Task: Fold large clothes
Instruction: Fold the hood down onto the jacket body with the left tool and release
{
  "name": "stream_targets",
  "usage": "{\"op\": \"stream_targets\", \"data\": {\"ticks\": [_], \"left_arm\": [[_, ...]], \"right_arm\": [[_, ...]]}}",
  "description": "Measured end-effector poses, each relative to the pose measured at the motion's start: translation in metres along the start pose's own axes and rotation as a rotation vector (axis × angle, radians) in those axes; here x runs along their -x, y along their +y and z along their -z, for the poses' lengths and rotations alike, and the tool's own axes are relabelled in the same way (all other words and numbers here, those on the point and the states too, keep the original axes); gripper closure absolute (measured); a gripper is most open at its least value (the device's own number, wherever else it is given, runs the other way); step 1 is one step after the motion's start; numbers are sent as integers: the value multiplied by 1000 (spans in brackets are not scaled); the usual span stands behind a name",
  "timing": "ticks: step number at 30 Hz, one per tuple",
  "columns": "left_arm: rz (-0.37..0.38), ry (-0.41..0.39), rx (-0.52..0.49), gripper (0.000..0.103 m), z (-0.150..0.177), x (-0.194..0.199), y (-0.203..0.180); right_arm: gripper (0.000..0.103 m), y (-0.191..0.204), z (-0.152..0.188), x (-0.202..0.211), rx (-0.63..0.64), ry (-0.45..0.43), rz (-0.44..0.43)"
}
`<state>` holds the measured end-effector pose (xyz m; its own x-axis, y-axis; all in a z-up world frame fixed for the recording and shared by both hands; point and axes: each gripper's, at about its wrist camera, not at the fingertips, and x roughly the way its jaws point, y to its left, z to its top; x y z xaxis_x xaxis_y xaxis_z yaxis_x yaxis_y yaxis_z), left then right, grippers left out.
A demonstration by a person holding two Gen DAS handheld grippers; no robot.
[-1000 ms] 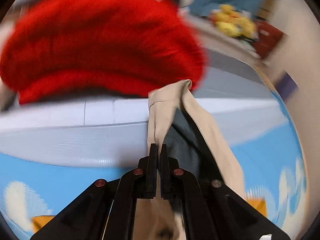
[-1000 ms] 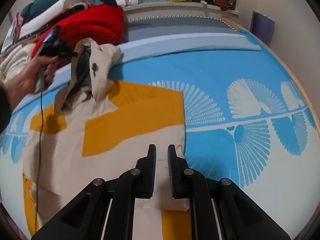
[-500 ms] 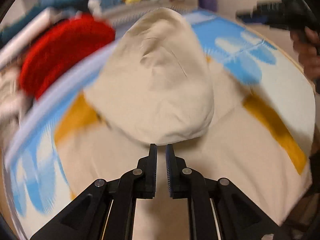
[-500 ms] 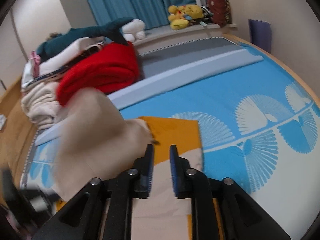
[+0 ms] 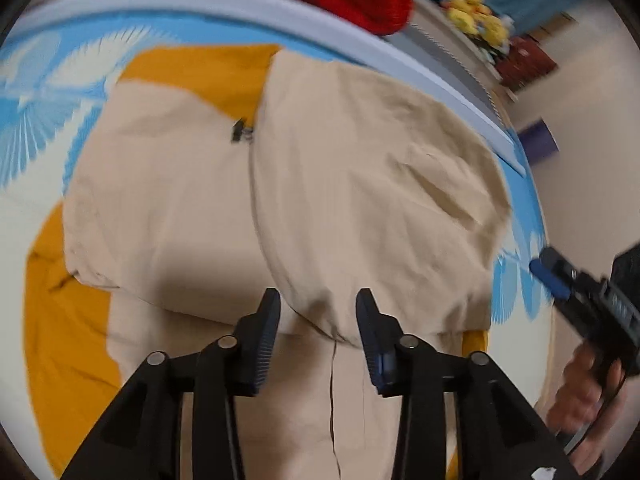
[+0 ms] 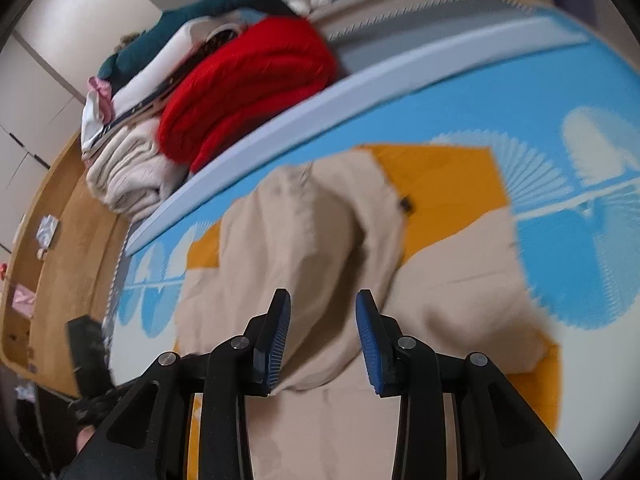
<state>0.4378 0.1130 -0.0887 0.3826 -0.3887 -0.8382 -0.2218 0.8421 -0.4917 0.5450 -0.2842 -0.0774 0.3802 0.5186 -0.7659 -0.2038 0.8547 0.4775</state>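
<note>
A large beige garment with orange panels [image 5: 168, 184] lies spread on the blue patterned bed sheet [image 5: 36, 92]. Its upper part is folded over as a rounded beige flap [image 5: 360, 184], also in the right wrist view [image 6: 304, 240]. My left gripper [image 5: 317, 300] hovers at the flap's near edge with its jaws opening; the cloth lies between them but the pads do not press it. My right gripper [image 6: 322, 298] is likewise opening over the flap, gripping nothing. A hand holds the right gripper [image 5: 560, 280] at the garment's right side.
A red knitted blanket [image 6: 248, 80] and a stack of folded pale clothes [image 6: 128, 176] sit beyond a lavender strip [image 6: 360, 92] at the bed's far side. Yellow plush toys [image 5: 476, 16] line a ledge. Wooden floor [image 6: 68, 240] runs along the left.
The left gripper let go of the beige cloth it held raised, and that part now lies folded down over the garment. Both grippers' jaws have spread apart.
</note>
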Motion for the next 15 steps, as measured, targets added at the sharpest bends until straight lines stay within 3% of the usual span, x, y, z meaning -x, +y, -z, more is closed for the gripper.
{"op": "stream_targets", "data": {"ticks": [5,10,12,13,15], "left_arm": [[82,69,137,65,-3,-22,14],[112,103,171,63,-4,-39,9],[109,110,177,65,-4,-46,10],[102,102,176,66,-6,-48,11],[88,65,165,103,-11,-44,11]], "right_arm": [[65,10,-3,-38,28,55,6],[65,13,-5,-68,34,95,35],[78,14,-7,-73,39,89,37],[93,16,-8,-74,46,87,31],[97,20,-11,-72,54,60,20]]}}
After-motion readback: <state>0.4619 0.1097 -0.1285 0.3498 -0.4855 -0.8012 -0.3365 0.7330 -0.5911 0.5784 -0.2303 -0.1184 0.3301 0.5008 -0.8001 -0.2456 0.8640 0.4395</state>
